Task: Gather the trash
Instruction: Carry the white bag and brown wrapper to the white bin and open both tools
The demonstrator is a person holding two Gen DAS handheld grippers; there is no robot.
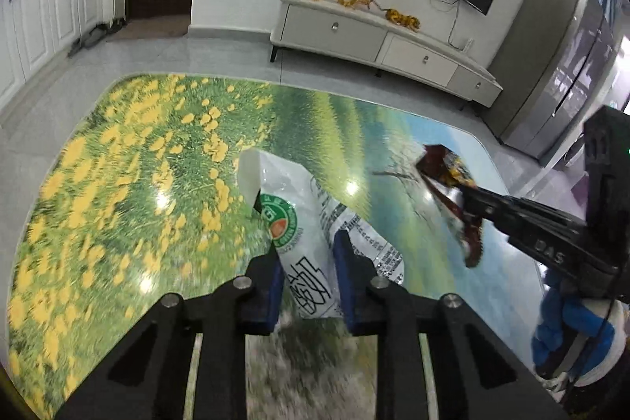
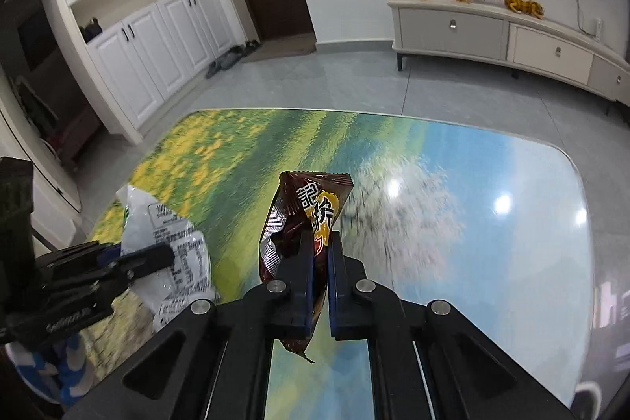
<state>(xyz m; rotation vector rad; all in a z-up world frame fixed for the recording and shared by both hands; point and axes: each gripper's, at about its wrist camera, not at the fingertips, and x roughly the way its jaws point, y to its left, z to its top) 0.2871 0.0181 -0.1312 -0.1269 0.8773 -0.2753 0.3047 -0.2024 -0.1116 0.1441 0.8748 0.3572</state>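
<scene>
Left wrist view: we hold one piece of trash in each gripper above the table [image 1: 118, 152].

Our left gripper [image 1: 307, 254] pinches a white plastic bag [image 1: 303, 219] with a green and orange logo between its blue pads [image 1: 346, 262], and the bag stands up over the flower picture on the tabletop. Our right gripper [image 2: 319, 254] is pressed together on a dark red snack wrapper [image 2: 303, 211], which hangs a little below the fingers. Behind the table we see a long white cabinet [image 2: 512, 38] by the wall.
</scene>
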